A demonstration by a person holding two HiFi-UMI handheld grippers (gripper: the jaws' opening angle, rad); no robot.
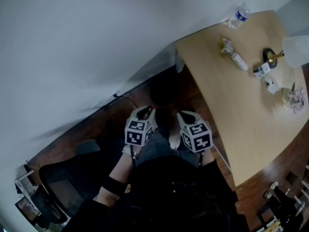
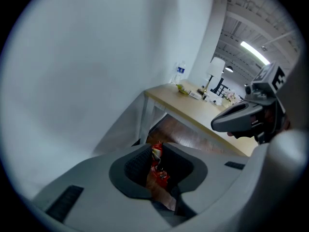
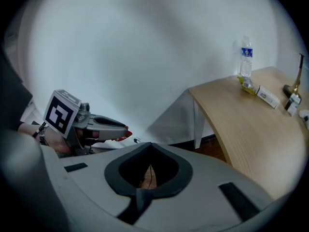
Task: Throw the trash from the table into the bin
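The left gripper (image 2: 157,147) had its jaws clamped on a red wrapper (image 2: 157,175); the right gripper's (image 3: 150,145) jaws were together, empty. A bottle (image 1: 238,16), a yellow-green wrapper (image 1: 226,46) and a small box (image 1: 239,61) lay on the counter (image 1: 241,110) at upper right, seemingly left to clear. No bin was clearly visible.

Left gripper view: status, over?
Left gripper shut on red wrapper. Right gripper shut, empty. Bin not made out. Bottle, box on table.

Grey left gripper (image 1: 146,111) and right gripper (image 1: 185,116), black-padded jaws, each topped by a white cube (image 1: 139,132) of black square markers; dark clothing (image 1: 174,192), black wristband (image 1: 115,185).
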